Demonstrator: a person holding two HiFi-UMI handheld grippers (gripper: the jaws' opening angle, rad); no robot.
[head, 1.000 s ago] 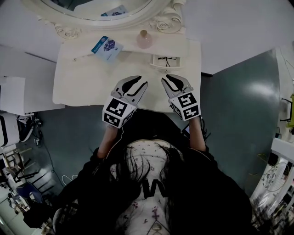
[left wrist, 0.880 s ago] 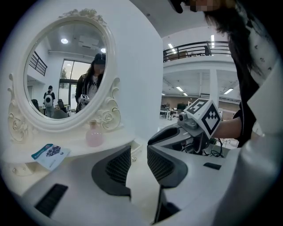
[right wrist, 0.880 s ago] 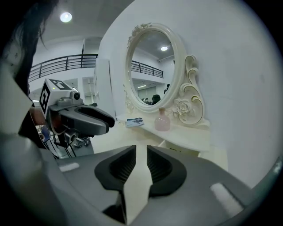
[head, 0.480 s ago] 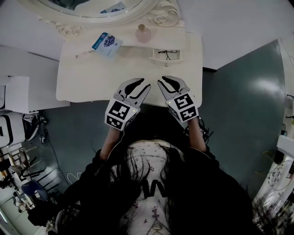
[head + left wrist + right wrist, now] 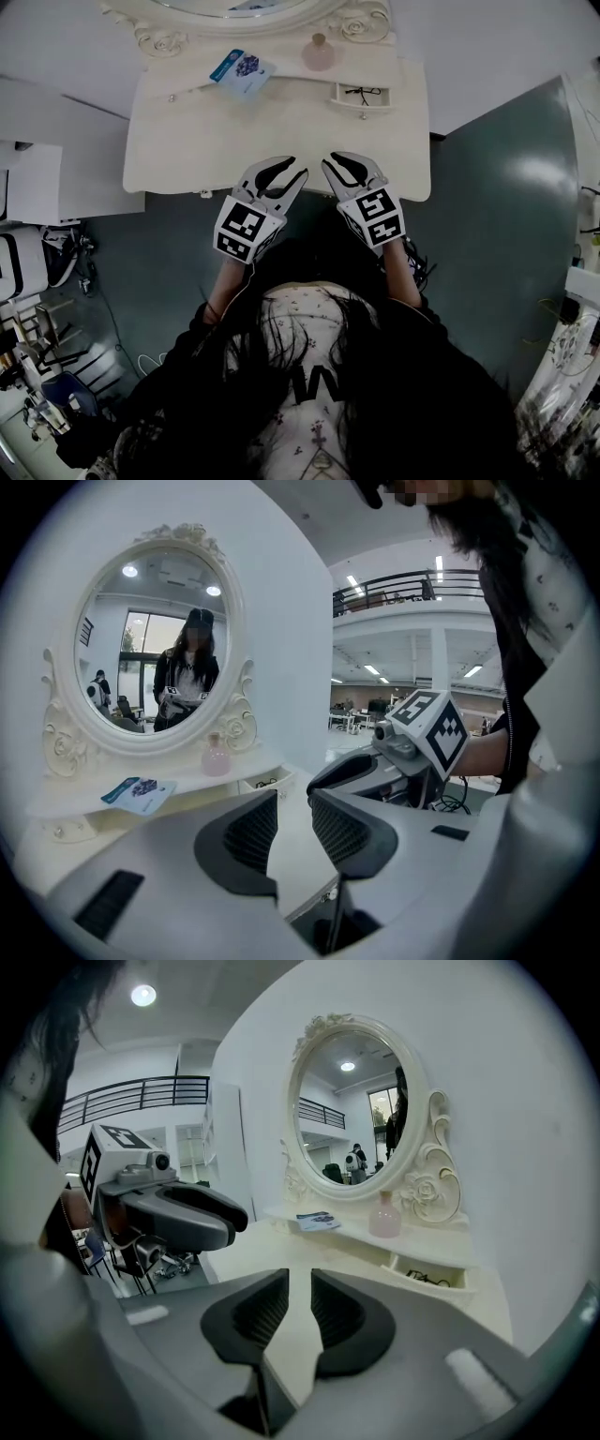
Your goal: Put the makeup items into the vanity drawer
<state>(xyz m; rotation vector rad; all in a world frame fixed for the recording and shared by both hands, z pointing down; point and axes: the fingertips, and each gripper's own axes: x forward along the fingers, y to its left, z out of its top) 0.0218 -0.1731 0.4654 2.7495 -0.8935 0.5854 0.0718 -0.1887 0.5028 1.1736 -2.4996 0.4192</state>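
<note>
The person is holding both hand-held grippers over the front edge of the cream worktop [image 5: 187, 141], side by side and not touching. The left hand-held gripper [image 5: 281, 174] is showing a narrow gap between its jaws with nothing in it. The right hand-held gripper [image 5: 349, 167] is standing the same way, slightly parted and empty. Well beyond them, a pink bottle [image 5: 319, 53] is sitting on the raised shelf by the mirror [image 5: 354, 1110]. A blue-and-white packet [image 5: 242, 71] is lying to its left. The small drawer [image 5: 361, 95] under the bottle is standing open, with something thin and dark lying inside.
</note>
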